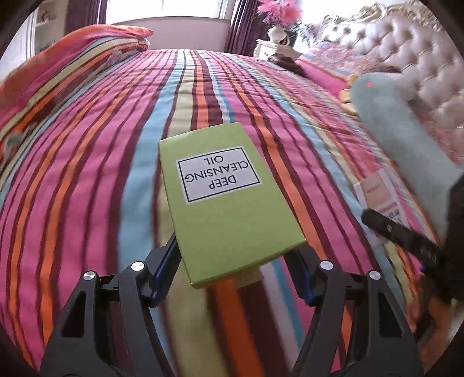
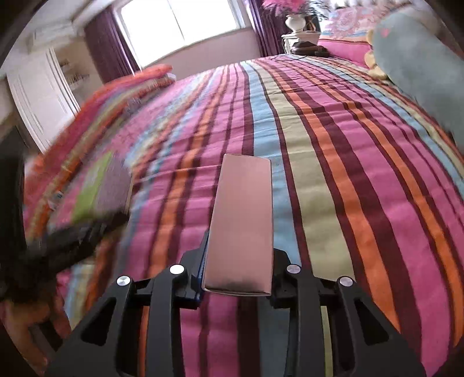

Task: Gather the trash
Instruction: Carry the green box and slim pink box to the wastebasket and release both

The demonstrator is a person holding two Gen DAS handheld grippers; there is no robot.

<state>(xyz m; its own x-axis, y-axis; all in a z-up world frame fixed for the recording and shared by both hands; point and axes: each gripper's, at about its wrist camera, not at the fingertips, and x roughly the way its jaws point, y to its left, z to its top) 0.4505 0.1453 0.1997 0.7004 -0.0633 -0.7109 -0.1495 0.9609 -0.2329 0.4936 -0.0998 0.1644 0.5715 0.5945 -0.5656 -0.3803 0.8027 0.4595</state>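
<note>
My left gripper (image 1: pixel 235 269) is shut on a lime-green carton (image 1: pixel 220 197) labelled "DEEP CLEANSING OIL" and holds it above the striped bedspread (image 1: pixel 87 150). My right gripper (image 2: pixel 237 269) is shut on a slim pinkish-beige box (image 2: pixel 242 223), also held above the bed. In the left wrist view the right gripper (image 1: pixel 406 235) shows at the right edge with its box (image 1: pixel 380 197). In the right wrist view the left gripper (image 2: pixel 72 237) and the green carton (image 2: pixel 95 188) show blurred at the left.
A folded striped quilt (image 1: pixel 72 66) lies at the far left of the bed. A light-blue plush pillow (image 1: pixel 406 139) rests by the tufted headboard (image 1: pixel 406 52). A nightstand with a vase (image 2: pixel 295 23) stands beyond the bed, under the window. A white wardrobe (image 2: pixel 37 95) is at left.
</note>
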